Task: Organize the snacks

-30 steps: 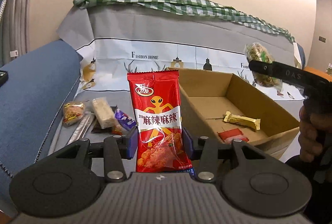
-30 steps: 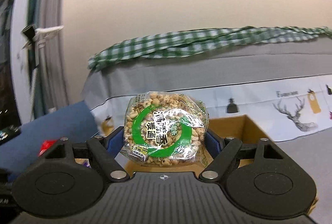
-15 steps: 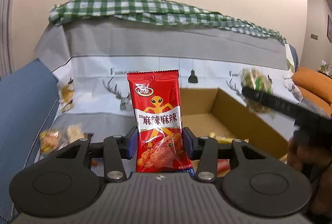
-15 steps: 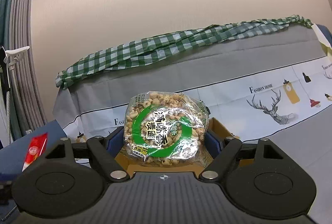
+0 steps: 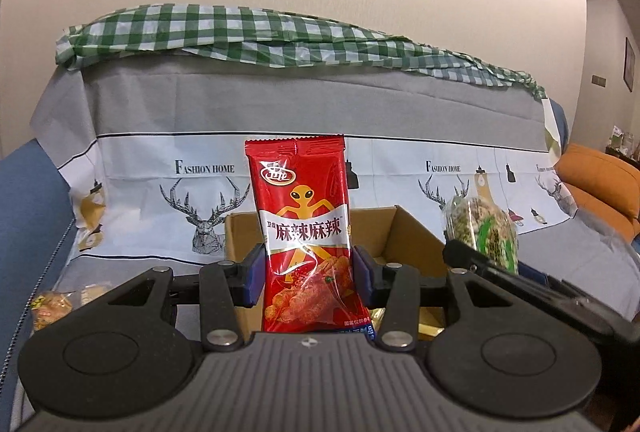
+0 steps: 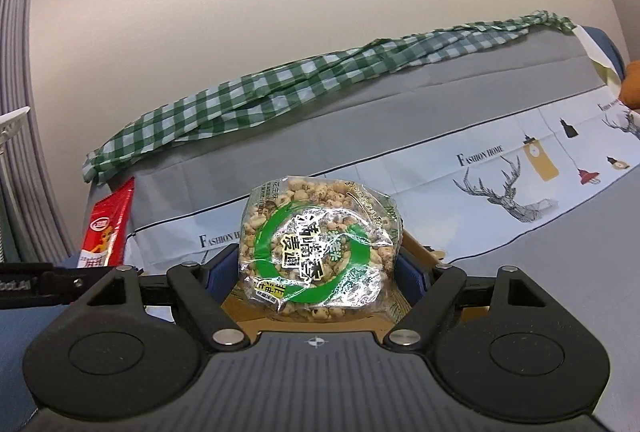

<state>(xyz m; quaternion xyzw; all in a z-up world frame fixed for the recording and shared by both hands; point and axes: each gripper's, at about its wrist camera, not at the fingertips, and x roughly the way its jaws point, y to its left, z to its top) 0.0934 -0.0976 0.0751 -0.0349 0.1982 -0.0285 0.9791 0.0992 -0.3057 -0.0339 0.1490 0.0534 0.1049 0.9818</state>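
Observation:
My left gripper (image 5: pixel 308 278) is shut on a red snack packet (image 5: pixel 306 232) held upright in front of an open cardboard box (image 5: pixel 408 232). My right gripper (image 6: pixel 316 272) is shut on a round puffed-grain cake in clear wrap with a green ring (image 6: pixel 316 252), held above the same box (image 6: pixel 420 252). The grain cake also shows at the right of the left wrist view (image 5: pixel 484 232), over the box's right side. The red packet shows at the left of the right wrist view (image 6: pixel 106 228). A gold-wrapped snack (image 5: pixel 428 330) lies in the box.
Loose snacks (image 5: pixel 52 306) lie on the sofa seat at the left. The sofa back wears a grey deer-print cover (image 5: pixel 200 207) and a green checked cloth (image 5: pixel 240 39). An orange cushion (image 5: pixel 600 183) sits at the far right.
Both grippers have swung toward each other above the box while keeping hold of their snacks. The grain cake sits lower and closer in the left wrist view, and the red packet looms larger in the right.

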